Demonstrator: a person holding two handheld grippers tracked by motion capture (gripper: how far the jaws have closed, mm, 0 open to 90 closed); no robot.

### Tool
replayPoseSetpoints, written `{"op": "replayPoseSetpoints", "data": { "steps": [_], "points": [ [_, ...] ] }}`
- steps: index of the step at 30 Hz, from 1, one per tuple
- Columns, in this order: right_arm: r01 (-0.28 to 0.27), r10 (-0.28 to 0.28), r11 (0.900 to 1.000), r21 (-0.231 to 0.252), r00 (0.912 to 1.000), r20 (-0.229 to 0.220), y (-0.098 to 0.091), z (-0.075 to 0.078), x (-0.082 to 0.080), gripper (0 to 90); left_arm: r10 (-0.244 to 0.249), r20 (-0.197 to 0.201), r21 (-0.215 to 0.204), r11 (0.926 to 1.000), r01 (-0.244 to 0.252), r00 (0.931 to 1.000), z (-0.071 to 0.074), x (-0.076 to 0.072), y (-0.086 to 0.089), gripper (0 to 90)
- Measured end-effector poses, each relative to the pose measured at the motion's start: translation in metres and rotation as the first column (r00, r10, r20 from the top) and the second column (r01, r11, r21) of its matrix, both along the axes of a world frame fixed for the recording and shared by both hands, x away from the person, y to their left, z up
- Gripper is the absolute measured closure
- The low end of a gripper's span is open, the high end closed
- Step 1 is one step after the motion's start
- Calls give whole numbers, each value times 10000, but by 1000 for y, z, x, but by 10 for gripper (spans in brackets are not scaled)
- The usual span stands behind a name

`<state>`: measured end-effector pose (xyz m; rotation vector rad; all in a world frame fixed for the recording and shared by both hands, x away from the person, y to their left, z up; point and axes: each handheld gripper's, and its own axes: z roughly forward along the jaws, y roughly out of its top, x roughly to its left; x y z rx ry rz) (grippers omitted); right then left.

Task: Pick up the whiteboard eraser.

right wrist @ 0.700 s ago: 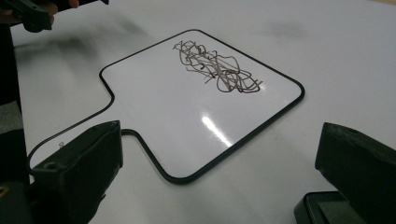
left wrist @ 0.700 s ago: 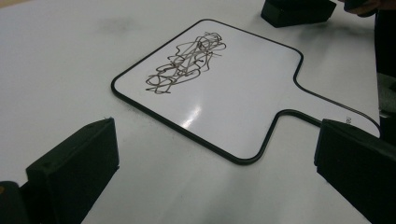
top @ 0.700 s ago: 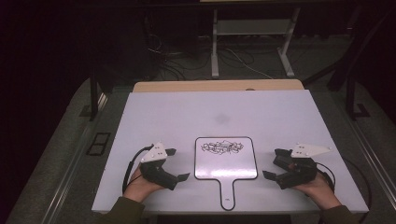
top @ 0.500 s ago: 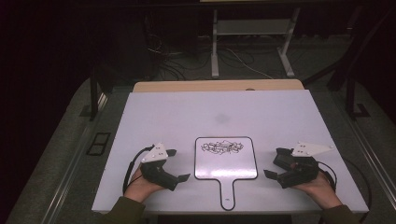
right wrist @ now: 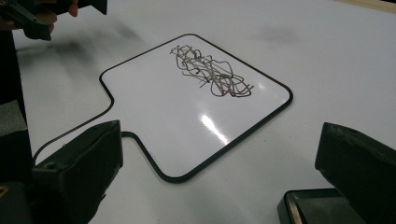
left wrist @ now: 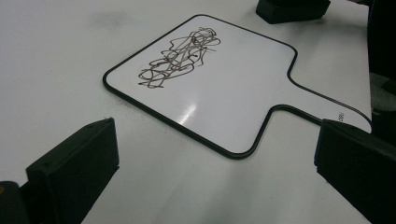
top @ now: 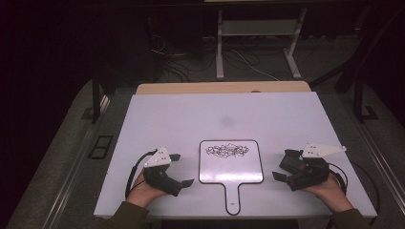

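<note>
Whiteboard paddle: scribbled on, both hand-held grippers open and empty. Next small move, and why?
Probably shift the right hand-held gripper over the black block lying by one of its jaws, then close on it. The whiteboard paddle carries a scribble, the block looks like an eraser, and the jaws stand open, holding nothing.

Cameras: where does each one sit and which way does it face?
High view: above the person's side, looking forward and down at the table; both hands show, left tool, right tool.
Left gripper view: rides the left tool, looks across the paddle whiteboard; own open jaws at the bottom.
Right gripper view: rides the right tool, looks at the board from the other side.
Shared: the scribble shows in all three.
</note>
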<state>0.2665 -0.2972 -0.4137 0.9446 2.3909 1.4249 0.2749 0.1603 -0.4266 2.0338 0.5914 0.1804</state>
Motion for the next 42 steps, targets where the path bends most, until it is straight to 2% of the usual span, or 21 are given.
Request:
{"op": "replayPoseSetpoints", "data": {
  "steps": [13,15,29,42],
  "points": [
    [85,-86,9999,145,9999,86,-9,9,6,0,-70,-4,76,9999,70,10000,-1,-2,-1,0],
    [113,-115,9998,164,9999,120,-11,11,9,0,-44,-19,-12,10000,44,10000,-1,-2,-2,0],
    [-6,7,10000,-52,9999,119,-17,15,23,0,16,-23,-146,9999,-16,10000,-1,-1,0,0],
    [154,-153,9997,-180,9999,44,-27,19,36,0,-44,-53,-155,9999,44,10000,-1,-1,0,0]
  ]
}}
